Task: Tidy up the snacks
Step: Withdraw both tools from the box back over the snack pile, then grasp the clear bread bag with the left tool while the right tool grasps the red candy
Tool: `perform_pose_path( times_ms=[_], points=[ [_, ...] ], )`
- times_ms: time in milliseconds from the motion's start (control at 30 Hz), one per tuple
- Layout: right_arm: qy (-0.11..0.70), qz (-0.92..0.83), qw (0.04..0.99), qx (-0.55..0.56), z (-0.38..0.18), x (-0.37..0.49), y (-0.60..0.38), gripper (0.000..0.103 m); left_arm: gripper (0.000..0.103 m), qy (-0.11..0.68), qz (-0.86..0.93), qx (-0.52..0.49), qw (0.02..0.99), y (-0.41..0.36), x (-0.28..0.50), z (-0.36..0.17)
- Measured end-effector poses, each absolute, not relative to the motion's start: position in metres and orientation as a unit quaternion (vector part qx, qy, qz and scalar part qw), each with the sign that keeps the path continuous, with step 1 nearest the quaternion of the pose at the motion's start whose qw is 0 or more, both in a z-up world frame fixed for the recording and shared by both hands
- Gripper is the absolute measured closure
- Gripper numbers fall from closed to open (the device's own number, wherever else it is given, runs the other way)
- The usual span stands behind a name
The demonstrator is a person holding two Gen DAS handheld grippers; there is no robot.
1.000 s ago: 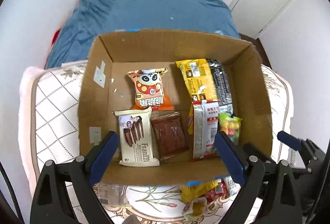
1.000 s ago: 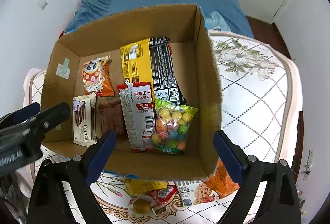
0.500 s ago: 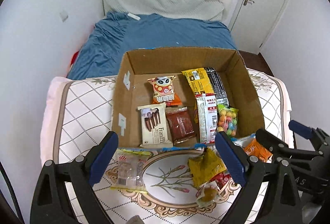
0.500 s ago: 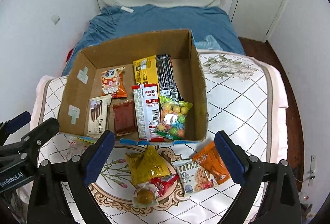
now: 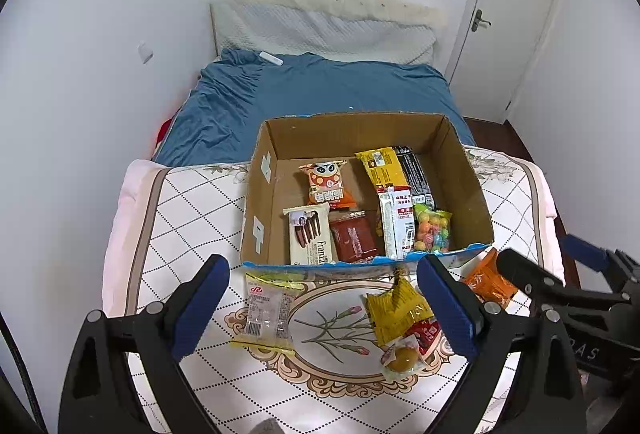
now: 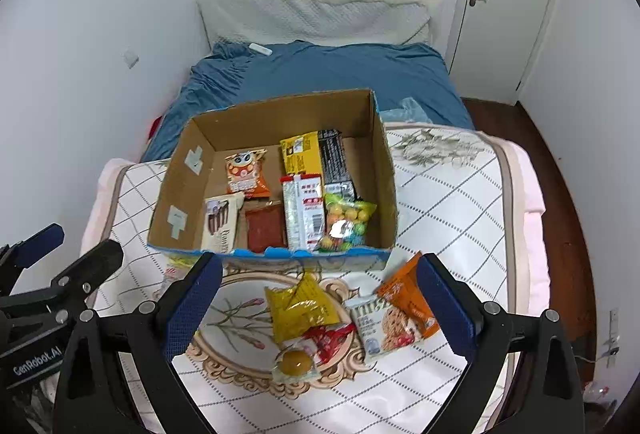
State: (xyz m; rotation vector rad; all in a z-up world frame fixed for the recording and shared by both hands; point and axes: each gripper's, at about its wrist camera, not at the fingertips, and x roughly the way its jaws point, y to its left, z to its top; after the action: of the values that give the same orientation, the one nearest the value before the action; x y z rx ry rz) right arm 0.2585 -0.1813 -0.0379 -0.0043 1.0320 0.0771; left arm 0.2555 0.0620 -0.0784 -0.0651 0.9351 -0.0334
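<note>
An open cardboard box [image 5: 256, 202] [image 6: 384, 170] sits on a quilted mat and holds several snack packs, among them a candy bag [image 5: 433, 232] [image 6: 346, 222] and a Franzzi wafer pack [image 5: 309, 234]. Loose in front of the box lie a clear packet [image 5: 267, 308], a yellow bag [image 5: 396, 308] [image 6: 300, 308], a red wrapper with a round yellow sweet [image 6: 298, 360], a cookie pack [image 6: 380, 326] and an orange pack [image 6: 408, 298] [image 5: 486, 282]. My left gripper [image 5: 322, 308] hangs open above the loose snacks, holding nothing. My right gripper [image 6: 318, 310] is open and empty too.
The mat [image 6: 460, 202] covers the near end of a bed; a blue sheet [image 5: 312, 94] and a white pillow [image 5: 320, 30] lie beyond the box. White walls close in on the left, a door [image 5: 516, 14] stands at the back right, and dark floor [image 6: 560, 194] runs along the right.
Both grippers have pulled back and risen from over the box; the box now looks smaller and the loose snacks in front of it have come into view. Both stay open.
</note>
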Motion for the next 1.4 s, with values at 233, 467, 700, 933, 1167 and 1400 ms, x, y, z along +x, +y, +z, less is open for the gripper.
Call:
perform_pose_path(
  times_ms=[233, 467, 700, 933, 1167, 1400],
  points=[
    [0.559, 0.045, 0.827, 0.049, -0.083, 0.249, -0.199, 0.003, 0.007, 0.476, 0.002, -0.036, 0.879, 0.064, 0.241, -0.104],
    [0.647, 0.02, 0.745, 0.162, -0.193, 0.245, -0.233, 0.004, 0.007, 0.548, 0.034, -0.044, 0.834, 0.079, 0.24, -0.179],
    [0.668, -0.002, 0.715, 0.208, -0.262, 0.251, -0.24, 0.023, 0.007, 0.601, 0.064, -0.074, 0.793, 0.111, 0.251, -0.237],
    [0.673, -0.01, 0.714, 0.194, -0.294, 0.267, -0.225, 0.039, 0.007, 0.636, 0.071, -0.071, 0.765, 0.136, 0.28, -0.276],
    [0.673, -0.006, 0.716, 0.186, -0.297, 0.271, -0.219, 0.054, 0.007, 0.673, 0.033, -0.052, 0.737, 0.134, 0.315, -0.31],
    [0.673, 0.0, 0.718, 0.177, -0.29, 0.271, -0.228, 0.061, 0.033, 0.686, 0.008, -0.017, 0.727, 0.119, 0.336, -0.344]
  ],
)
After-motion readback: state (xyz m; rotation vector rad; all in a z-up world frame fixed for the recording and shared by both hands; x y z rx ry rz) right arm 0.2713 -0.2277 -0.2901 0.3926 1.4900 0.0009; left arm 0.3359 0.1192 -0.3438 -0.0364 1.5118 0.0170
